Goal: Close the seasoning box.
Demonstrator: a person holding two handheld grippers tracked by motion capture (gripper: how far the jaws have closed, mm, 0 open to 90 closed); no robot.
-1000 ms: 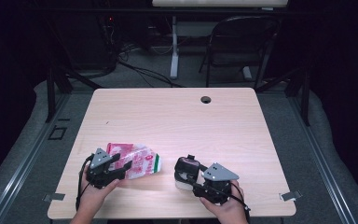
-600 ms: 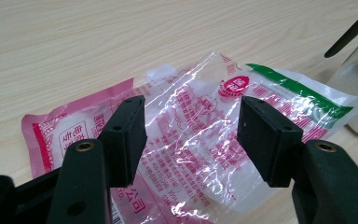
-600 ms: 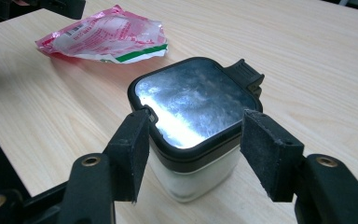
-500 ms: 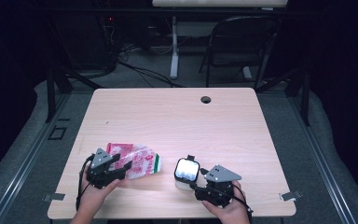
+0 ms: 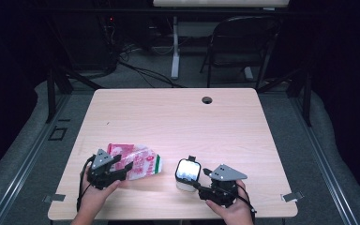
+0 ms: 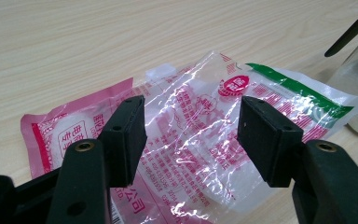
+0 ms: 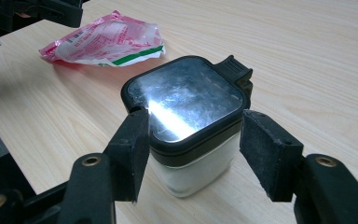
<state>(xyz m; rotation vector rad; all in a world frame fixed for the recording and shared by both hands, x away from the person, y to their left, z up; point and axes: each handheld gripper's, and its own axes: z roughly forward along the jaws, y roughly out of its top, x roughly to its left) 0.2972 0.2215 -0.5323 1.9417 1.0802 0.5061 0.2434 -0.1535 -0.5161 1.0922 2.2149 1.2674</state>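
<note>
High view puts both of my tools at the near edge of the tabletop (image 5: 178, 112), a pale wood-grain top with a small round hole near its far edge. My left hand-held gripper (image 5: 122, 169) sits near the left corner, and just past its tips lies the plastic packet (image 5: 138, 161). In the left gripper view the packet (image 6: 200, 135) looks flat and crinkled: clear film that catches the light, printed with pink and red lettering, a solid pink band along its left end and a green stripe at its right end. The left jaws stand wide apart above it, one to each side of its middle, and I cannot see either pad pressing on the film.

My right hand-held gripper (image 5: 194, 183) is near the right of centre, pointing left at the small jar (image 5: 187, 174). In the right gripper view the jar (image 7: 191, 135) stands upright, squarish with rounded corners, its body milky white, topped by a black-rimmed lid with a shiny, scuffed panel and a black latch tab on the far side. The right jaws straddle it just under the lid; the left pad looks to be against the rim, while a narrow gap shows at the right pad, so I read them as wide and not gripping.

The packet and jar lie near each other without touching.
</note>
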